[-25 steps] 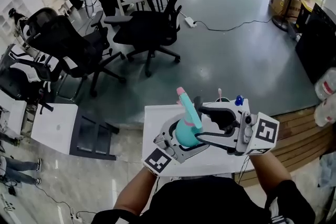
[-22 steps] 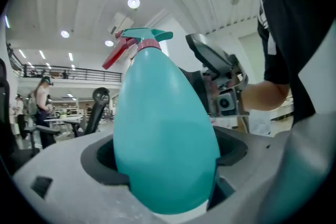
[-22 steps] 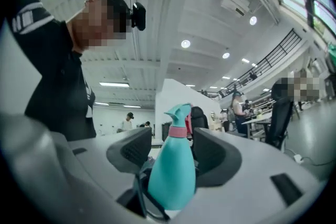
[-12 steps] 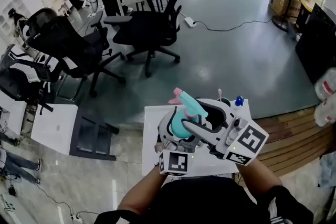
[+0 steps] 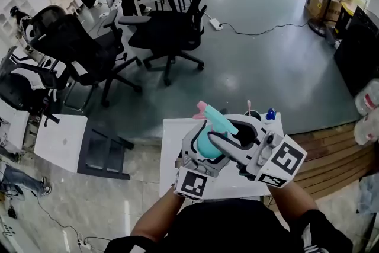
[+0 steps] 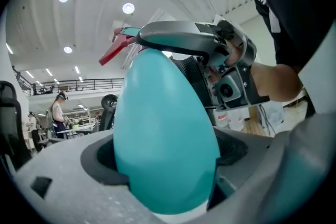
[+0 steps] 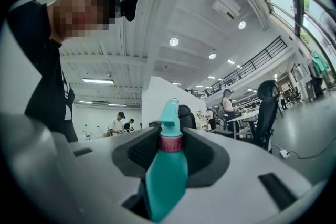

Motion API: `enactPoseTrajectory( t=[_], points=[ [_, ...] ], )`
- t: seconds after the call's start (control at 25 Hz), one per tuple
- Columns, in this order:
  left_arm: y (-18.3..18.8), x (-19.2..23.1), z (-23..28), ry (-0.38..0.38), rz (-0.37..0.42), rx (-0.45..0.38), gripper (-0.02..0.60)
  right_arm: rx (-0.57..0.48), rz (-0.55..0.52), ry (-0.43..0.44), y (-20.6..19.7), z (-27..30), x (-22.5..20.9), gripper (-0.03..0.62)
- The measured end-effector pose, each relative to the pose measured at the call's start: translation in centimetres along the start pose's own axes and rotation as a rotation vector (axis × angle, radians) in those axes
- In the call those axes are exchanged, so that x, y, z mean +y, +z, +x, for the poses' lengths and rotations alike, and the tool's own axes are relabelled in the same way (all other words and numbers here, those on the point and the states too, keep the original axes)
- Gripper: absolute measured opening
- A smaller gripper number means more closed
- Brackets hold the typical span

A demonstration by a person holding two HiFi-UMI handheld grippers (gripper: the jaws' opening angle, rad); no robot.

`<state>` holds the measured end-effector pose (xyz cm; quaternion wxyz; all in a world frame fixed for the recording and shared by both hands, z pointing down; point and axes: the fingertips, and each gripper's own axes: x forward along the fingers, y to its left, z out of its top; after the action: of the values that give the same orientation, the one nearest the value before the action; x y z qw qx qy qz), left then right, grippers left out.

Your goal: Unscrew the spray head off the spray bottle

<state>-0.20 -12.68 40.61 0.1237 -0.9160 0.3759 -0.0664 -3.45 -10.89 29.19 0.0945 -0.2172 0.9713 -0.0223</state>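
A teal spray bottle (image 5: 204, 145) with a pink collar and a teal spray head (image 5: 216, 119) is held up above the white table (image 5: 172, 133). My left gripper (image 5: 200, 154) is shut on the bottle's rounded body (image 6: 168, 134), which fills the left gripper view. My right gripper (image 5: 220, 128) comes in from the right at the neck. In the right gripper view its jaws are closing, with the pink collar (image 7: 170, 142) between them and the dark pads touching both of its sides. The spray head (image 7: 169, 113) sticks out past the right gripper (image 7: 170, 150). The pink trigger (image 6: 113, 51) points left.
A cup (image 5: 250, 113) and a small blue thing (image 5: 269, 114) stand at the table's far edge. Black office chairs (image 5: 169, 32) stand on the grey floor beyond. A wooden platform (image 5: 331, 145) lies to the right and a low white side table (image 5: 59, 142) to the left.
My right gripper has moved left from beside the bottle onto its neck and narrowed its jaws. My left gripper has turned under the bottle, and the spray head now leans left.
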Motion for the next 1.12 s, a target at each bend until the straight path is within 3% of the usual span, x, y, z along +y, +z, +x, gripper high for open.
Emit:
enactPoseTrajectory(
  t=[0.12, 0.2, 0.36, 0.52, 0.6, 0.68, 0.76, 0.84, 0.88, 0.96, 1.12],
  points=[
    [1.0, -1.2, -0.2, -0.114, -0.037, -0.064, 0.472, 0.010, -0.013, 0.064, 0.1, -0.4, 0.6, 0.144],
    [1.9, -2.2, -0.7, -0.219, -0.019, -0.106, 0.472, 0.011, -0.028, 0.138, 0.4, -0.8, 1.5, 0.144],
    [3.5, -4.5, -2.6, -0.472, 0.058, -0.129, 0.472, 0.026, -0.012, 0.330, 1.4, -1.9, 4.4, 0.146],
    [4.4, -7.0, -4.8, -0.711, 0.056, -0.137, 0.472, 0.020, -0.029, 0.505, 1.9, -3.1, 6.8, 0.146],
    [4.8, -7.8, -5.7, -0.790, 0.048, -0.150, 0.472, 0.023, -0.027, 0.580, 2.0, -3.6, 7.6, 0.147],
    [5.1, -8.2, -5.8, -0.819, 0.027, -0.173, 0.472, 0.019, -0.019, 0.607, 2.2, -3.6, 7.8, 0.150],
    [4.9, -7.6, -5.1, -0.770, -0.010, -0.179, 0.472, 0.012, -0.037, 0.563, 2.0, -3.1, 7.1, 0.160],
    [3.7, -6.0, -3.7, -0.627, -0.057, -0.135, 0.472, 0.008, -0.081, 0.461, 1.4, -2.4, 5.9, 0.163],
    [2.8, -4.8, -3.0, -0.535, -0.069, -0.097, 0.472, 0.007, -0.099, 0.401, 1.1, -2.0, 5.2, 0.200],
    [1.1, -2.5, -2.0, -0.365, -0.047, -0.025, 0.472, 0.002, -0.106, 0.284, 0.5, -1.4, 3.8, 0.263],
    [-0.3, 0.0, -1.3, -0.150, 0.034, 0.039, 0.472, -0.060, -0.047, 0.073, 0.1, -0.8, 0.5, 0.265]
  ],
)
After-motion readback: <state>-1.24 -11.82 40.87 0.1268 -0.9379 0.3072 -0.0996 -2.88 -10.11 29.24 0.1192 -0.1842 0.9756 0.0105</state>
